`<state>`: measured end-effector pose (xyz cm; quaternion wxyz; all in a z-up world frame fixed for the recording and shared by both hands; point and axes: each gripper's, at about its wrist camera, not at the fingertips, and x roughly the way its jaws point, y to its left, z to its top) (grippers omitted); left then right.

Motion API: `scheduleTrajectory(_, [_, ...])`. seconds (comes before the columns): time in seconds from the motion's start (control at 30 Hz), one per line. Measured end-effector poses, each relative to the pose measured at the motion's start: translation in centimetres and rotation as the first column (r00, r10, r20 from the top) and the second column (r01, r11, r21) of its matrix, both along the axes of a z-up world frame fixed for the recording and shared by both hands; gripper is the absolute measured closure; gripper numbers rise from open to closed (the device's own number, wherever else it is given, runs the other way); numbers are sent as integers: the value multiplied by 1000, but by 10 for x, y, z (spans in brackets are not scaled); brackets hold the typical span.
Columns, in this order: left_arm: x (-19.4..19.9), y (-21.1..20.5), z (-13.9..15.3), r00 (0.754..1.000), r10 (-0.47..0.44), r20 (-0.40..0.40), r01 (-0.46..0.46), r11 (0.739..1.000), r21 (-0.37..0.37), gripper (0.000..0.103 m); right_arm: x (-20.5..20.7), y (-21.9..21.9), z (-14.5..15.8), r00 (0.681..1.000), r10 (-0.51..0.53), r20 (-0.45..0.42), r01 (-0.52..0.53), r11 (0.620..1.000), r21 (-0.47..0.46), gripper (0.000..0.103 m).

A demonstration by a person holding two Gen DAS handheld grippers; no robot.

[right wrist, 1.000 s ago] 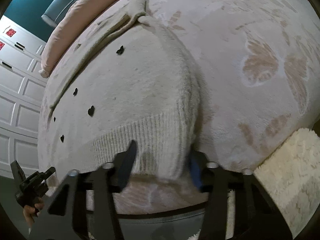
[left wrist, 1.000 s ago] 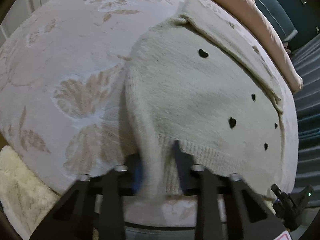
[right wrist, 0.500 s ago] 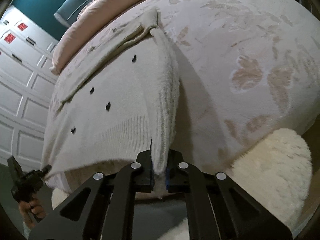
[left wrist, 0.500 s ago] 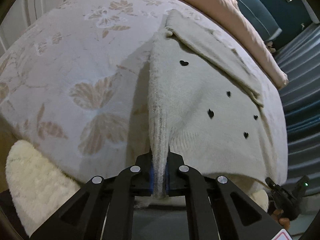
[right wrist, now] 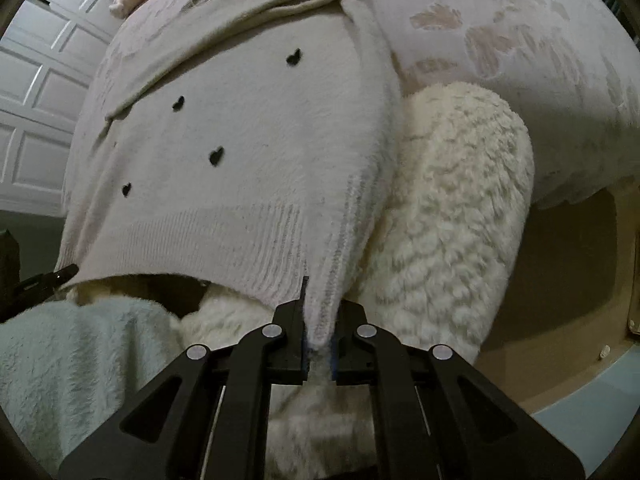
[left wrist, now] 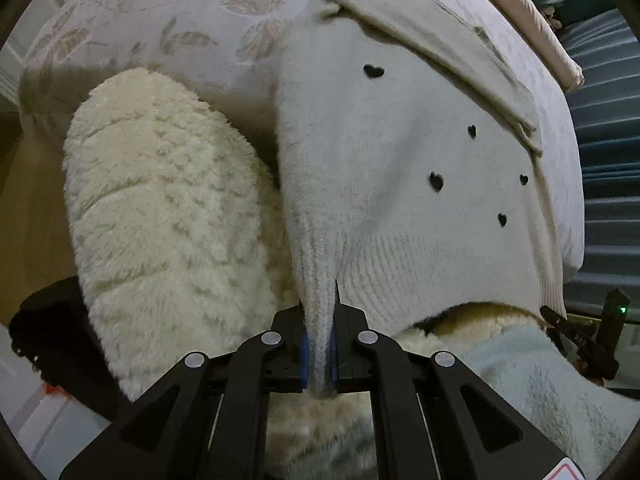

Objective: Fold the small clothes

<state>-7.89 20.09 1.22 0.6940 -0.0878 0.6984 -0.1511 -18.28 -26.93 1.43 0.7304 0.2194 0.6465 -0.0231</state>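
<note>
We hold the cream sweater point(left wrist: 400, 152) taut above the bed point(left wrist: 160, 12), left tool point(left wrist: 319, 354) and right tool point(right wrist: 320, 350) each clamped on a hem corner.

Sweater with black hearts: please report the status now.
Left claw shut on sweater hem corner. Right claw shut on the other corner. Hem lifted off bedspread. Fluffy sleeves close beside; nothing blocking.

Both wrist cameras sit low and close, facing forward along the fingers; both views share the cream knitted sweater with black hearts point(left wrist: 400, 152) point(right wrist: 248, 128).
</note>
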Motion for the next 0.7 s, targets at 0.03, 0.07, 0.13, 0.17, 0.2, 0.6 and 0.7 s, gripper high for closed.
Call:
scheduleTrajectory(0.03, [13, -5, 12, 999, -10, 44, 10, 1000, 1, 98, 9, -4, 7, 1000, 2, 23, -2, 1000, 6, 98])
scheduleTrajectory(0.07, [27, -9, 21, 996, -15, 85, 16, 1000, -7, 98, 21, -10, 16, 998, -1, 63, 0, 1000, 5, 97])
scheduleTrajectory(0.13, [71, -25, 48, 978, -20, 206, 32, 998, -59, 98, 67, -36, 41, 975, -34, 219, 38, 999, -13, 97])
scheduleTrajectory(0.17, [106, -40, 66, 957, -22, 290, 48, 996, -80, 98, 88, -50, 51, 956, -64, 287, 68, 998, -2, 97])
scheduleTrajectory(0.2, [130, -51, 80, 935, -16, 354, 53, 994, -93, 96, 112, -65, 58, 931, -99, 352, 97, 995, 23, 95])
scheduleTrajectory(0.6, [227, -78, 113, 749, 190, 635, -185, 980, -76, 21, 175, -122, 78, 687, -395, 610, 460, 886, 57, 46])
scheduleTrajectory(0.7, [215, -72, 56, 835, 176, 522, -204, 979, -4, 21, 163, -106, 28, 786, -360, 503, 450, 890, -67, 46])
